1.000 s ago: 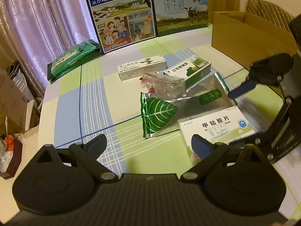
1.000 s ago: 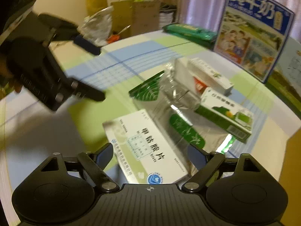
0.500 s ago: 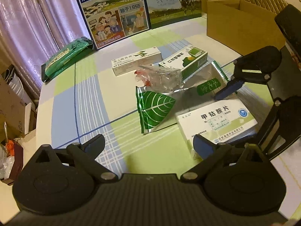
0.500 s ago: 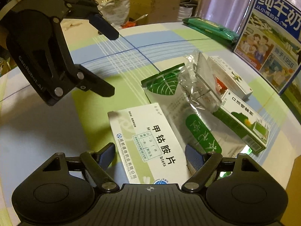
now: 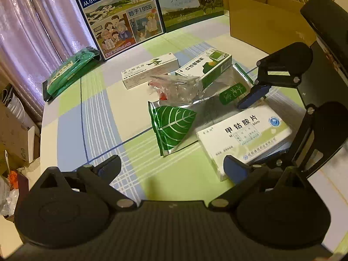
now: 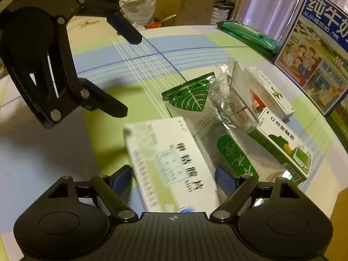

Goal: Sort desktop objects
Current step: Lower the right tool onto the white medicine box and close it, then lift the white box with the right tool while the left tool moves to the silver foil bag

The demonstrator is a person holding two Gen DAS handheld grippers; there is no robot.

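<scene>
progress: early, sorting barely starting | right gripper [image 6: 174, 179]: closing around white box [image 6: 171, 163], grip unconfirmed | left gripper [image 5: 171, 165]: hovering open, empty | left: green box [image 5: 206, 67], foil bag [image 5: 174, 124], tube box [image 5: 150, 70] lying unsorted

The desk [image 5: 91, 117] lies bare on its left half, between the green packet [image 5: 69, 71] by the curtain and the central clutter, wide enough for a gripper to pass. The middle is crowded: white medicine box [image 5: 243, 137], foil leaf pouch [image 5: 171, 126], clear plastic bag [image 5: 176, 87] and two cartons [image 5: 150, 69] touch or overlap. Milk cases [image 5: 119, 15] and a cardboard box [image 5: 265, 21] wall the far edge.
</scene>
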